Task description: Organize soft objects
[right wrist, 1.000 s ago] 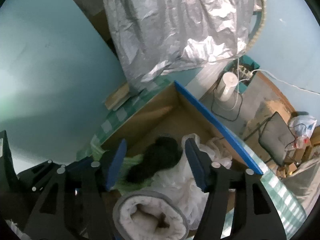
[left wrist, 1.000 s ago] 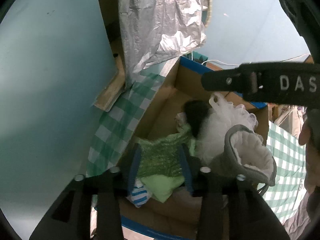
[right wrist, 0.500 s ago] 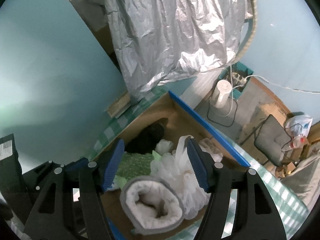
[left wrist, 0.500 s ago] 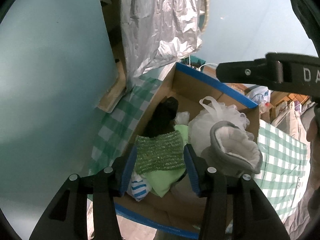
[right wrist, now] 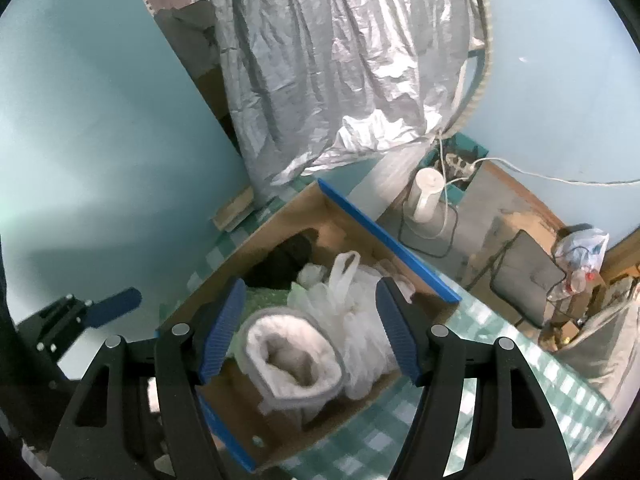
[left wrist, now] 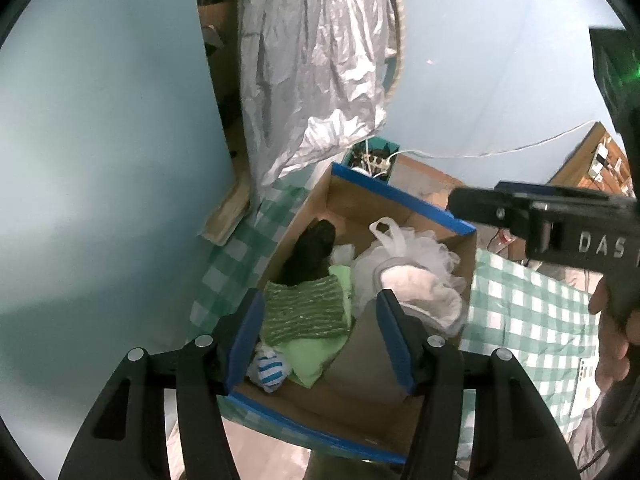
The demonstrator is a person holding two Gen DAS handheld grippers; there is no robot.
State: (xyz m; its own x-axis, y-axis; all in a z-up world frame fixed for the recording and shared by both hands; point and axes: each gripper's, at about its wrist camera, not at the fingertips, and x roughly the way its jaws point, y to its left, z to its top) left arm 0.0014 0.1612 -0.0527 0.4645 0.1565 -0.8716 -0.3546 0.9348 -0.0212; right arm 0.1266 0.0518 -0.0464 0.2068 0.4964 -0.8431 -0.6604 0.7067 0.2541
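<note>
Slipper (right wrist: 294, 360) perched at box (left wrist: 394, 196) 4 o'clock rim, could topple out; left tool (left wrist: 320, 340) just widened, right tool (right wrist: 310, 330) wide, both empty.

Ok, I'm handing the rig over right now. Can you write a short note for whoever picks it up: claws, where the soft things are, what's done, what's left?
Left claw: open, holding nothing, above the near end of the cardboard box; its jaws have just been opening.
Right claw: open, holding nothing, above the same box; its jaws have just been opening too.
In the box: green cloth, striped sock, black soft thing, white mesh puff, grey fleece-lined slipper.
Done: those five lie inside the box on the checked tablecloth.
Left: I see no other soft things on the cloth; check outside these views.
</note>
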